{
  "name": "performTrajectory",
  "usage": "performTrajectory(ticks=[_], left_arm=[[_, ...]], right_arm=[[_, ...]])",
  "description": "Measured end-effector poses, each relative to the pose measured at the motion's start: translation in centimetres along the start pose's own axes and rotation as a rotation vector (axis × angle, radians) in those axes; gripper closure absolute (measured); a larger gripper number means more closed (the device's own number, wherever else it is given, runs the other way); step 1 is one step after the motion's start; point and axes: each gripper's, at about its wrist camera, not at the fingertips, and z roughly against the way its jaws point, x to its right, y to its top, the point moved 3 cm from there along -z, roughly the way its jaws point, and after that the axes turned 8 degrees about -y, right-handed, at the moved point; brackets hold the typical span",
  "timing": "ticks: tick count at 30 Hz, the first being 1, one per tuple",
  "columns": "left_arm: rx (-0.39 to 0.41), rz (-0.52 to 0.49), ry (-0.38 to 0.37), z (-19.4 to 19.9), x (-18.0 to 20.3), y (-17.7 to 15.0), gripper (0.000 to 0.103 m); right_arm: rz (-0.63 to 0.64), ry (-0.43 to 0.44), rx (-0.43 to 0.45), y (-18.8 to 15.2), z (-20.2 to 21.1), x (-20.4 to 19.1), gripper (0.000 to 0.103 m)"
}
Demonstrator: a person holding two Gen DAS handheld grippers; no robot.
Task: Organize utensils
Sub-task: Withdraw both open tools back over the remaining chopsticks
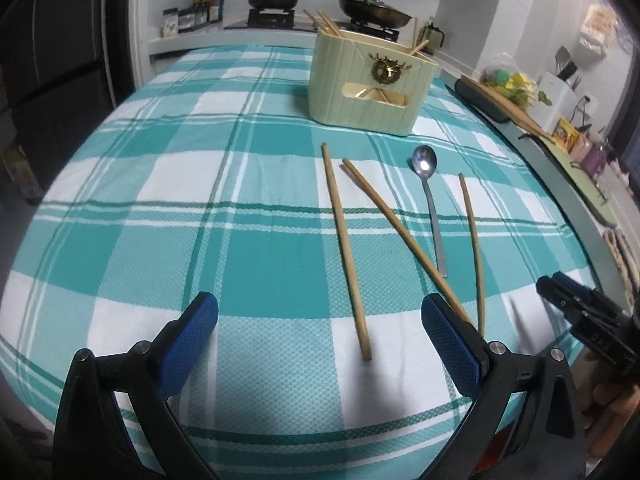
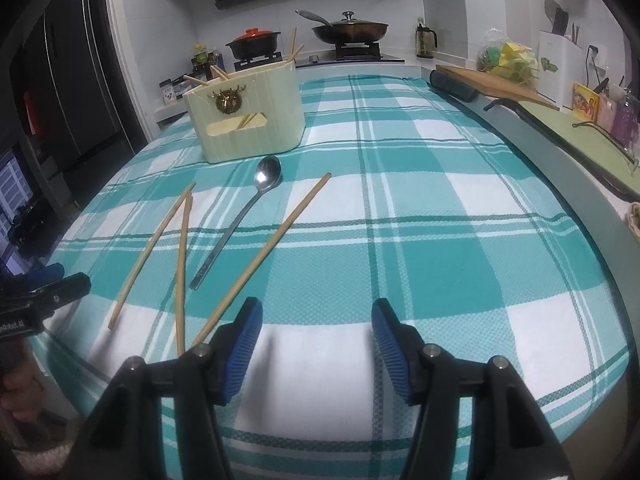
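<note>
Both claws hang open and empty over the near edge of the checked table.

The left claw (image 1: 320, 320), blue pads wide apart, has one bare wooden chopstick (image 1: 346, 250) lying between its fingers; a second chopstick (image 1: 404, 236) runs to its right finger, a third (image 1: 472, 252) lies just beyond. The right claw (image 2: 317, 320) stands partly spread over bare teal-and-white cloth (image 2: 440, 240), the chopsticks off its left finger. Farther out lie a steel spoon (image 1: 430, 204) and the cream ribbed utensil holder (image 1: 370, 86).
</note>
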Motion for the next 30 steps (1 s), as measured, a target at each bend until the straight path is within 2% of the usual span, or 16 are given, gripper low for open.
performTrajectory(ticks=[5,11,14,19,25,28,30], left_arm=[[-0.035,0.066,0.024,-0.7,-1.7,-0.3,0.002],[-0.034,0.048,0.083,-1.1,-2.0,-0.2,0.002],[-0.037,0.045,0.093,-1.5,-2.1,0.1,0.002],[-0.026,-0.013,0.098,-2.7,-1.0,2.6,0.002],[-0.077,-0.133,0.199,-6.5,0.4,3.7,0.002],[-0.107,-0.138,0.222,-7.2,0.1,2.6,0.002],[-0.092,-0.117,0.208,-6.8,-0.5,1.8,0.001]], right_arm=[[-0.040,0.012,-0.023,0.2,-0.5,0.6,0.045],[-0.007,0.040,-0.049,0.7,-1.1,-1.1,0.046],[0.013,0.074,-0.072,1.3,-1.9,-2.2,0.055],[0.056,0.085,-0.086,3.2,-3.7,-4.4,0.058],[0.174,0.023,-0.140,4.0,-7.1,-7.4,0.058],[0.219,-0.024,-0.125,3.3,-7.3,-7.6,0.060],[0.223,-0.039,-0.120,2.9,-6.9,-7.0,0.060]])
